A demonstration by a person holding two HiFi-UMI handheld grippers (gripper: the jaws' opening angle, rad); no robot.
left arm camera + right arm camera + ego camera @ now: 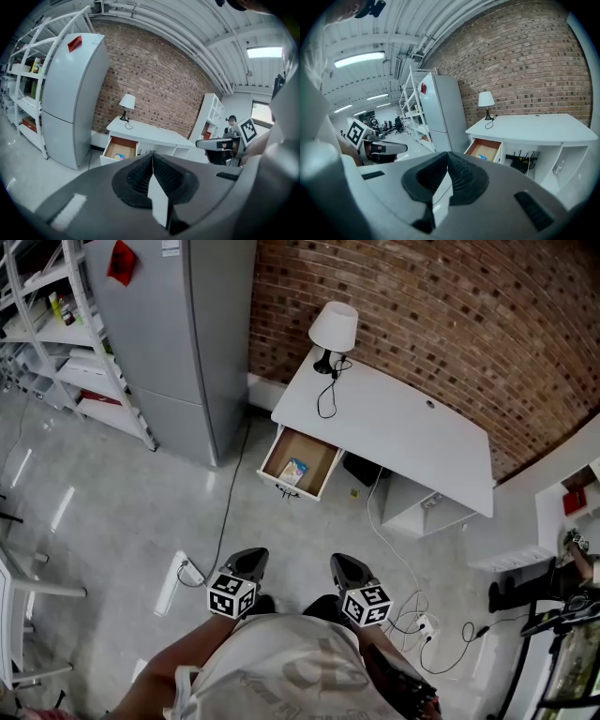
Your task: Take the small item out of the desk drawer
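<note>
Both pairs of jaws are closed tip to tip with nothing between them: the left gripper (153,155) shows its ribbed pads meeting at the front, and the right gripper (448,153) shows the same. In the head view the two are held side by side, close to the person's body and well apart from the desk, each pointing toward it and carrying a cube of black-and-white square markers. Past them lies a wide stretch of bare grey floor (141,493). A white power strip (173,582) lies on it to the left, with a black cable (228,498) running up toward the wall; white cables (403,568) trail on the right.

The drawer (314,456) stands pulled out at the left end of the white desk (403,427), its top open. The small item (293,471) lies flat on the drawer's brown bottom near the front panel; its blue and yellow print is too small to read. A white lamp (334,329) stands at the desk's back corner by the brick wall (450,315), and a tall grey fridge (187,334) with a red tag (120,261) stands left of the desk
</note>
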